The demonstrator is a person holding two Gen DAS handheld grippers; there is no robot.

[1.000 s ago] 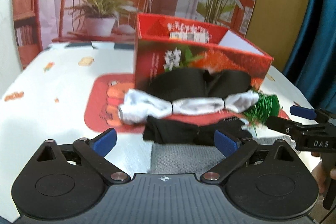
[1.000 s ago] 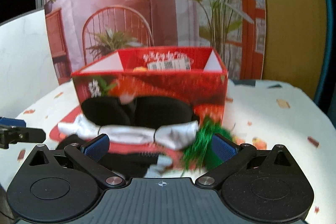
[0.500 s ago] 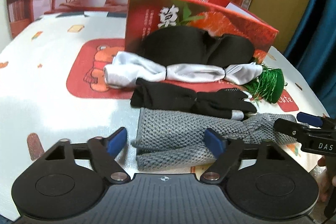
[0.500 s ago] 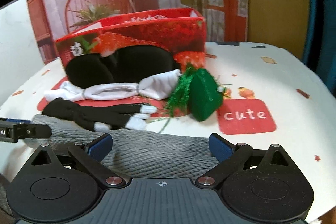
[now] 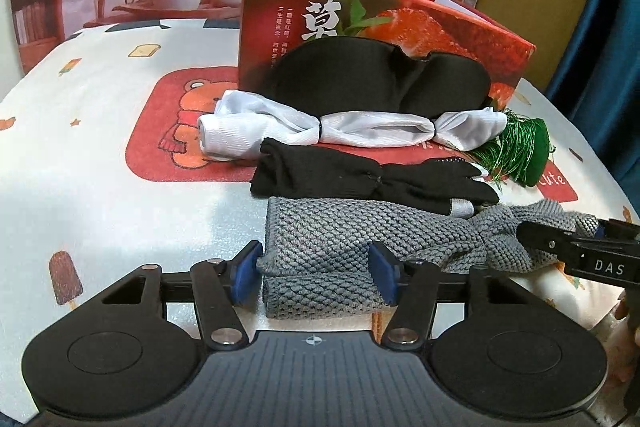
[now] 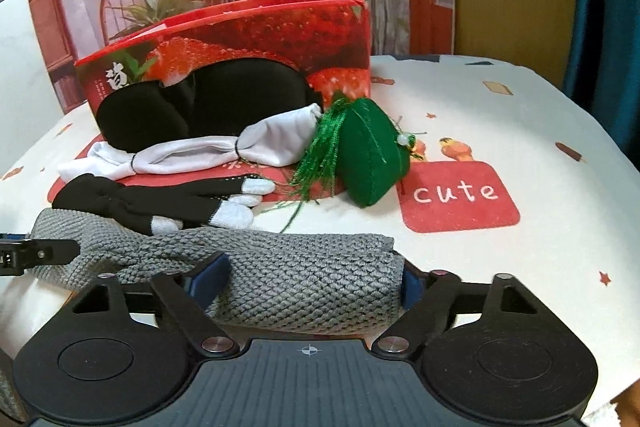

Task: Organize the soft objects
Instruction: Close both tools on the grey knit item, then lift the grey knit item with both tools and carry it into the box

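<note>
A grey knit cloth [image 5: 340, 231] lies nearest me on the table. My left gripper [image 5: 316, 273] is closing on its left end, and both blue pads press the knit's sides. My right gripper [image 6: 308, 281] straddles the right end of the grey knit [image 6: 304, 267]; its jaws are closing, the pads only at the cloth's edges with no squeeze showing. Behind the knit lie a black glove [image 5: 360, 179], a white tied cloth [image 5: 368, 129], a black eye mask [image 5: 360, 83] and a green tasselled pouch [image 6: 368, 155].
A red strawberry-print box [image 5: 440, 23] stands open-topped behind the soft things. The table wears a white cartoon-print cover [image 5: 100, 147] with a red "cute" patch [image 6: 456, 195]. Bare cover lies to the left and right. A dark curtain hangs at the far right.
Both grippers sank and tipped down toward the grey knit, which was barely in view a second ago. Both sets of jaws narrowed around its two ends.
</note>
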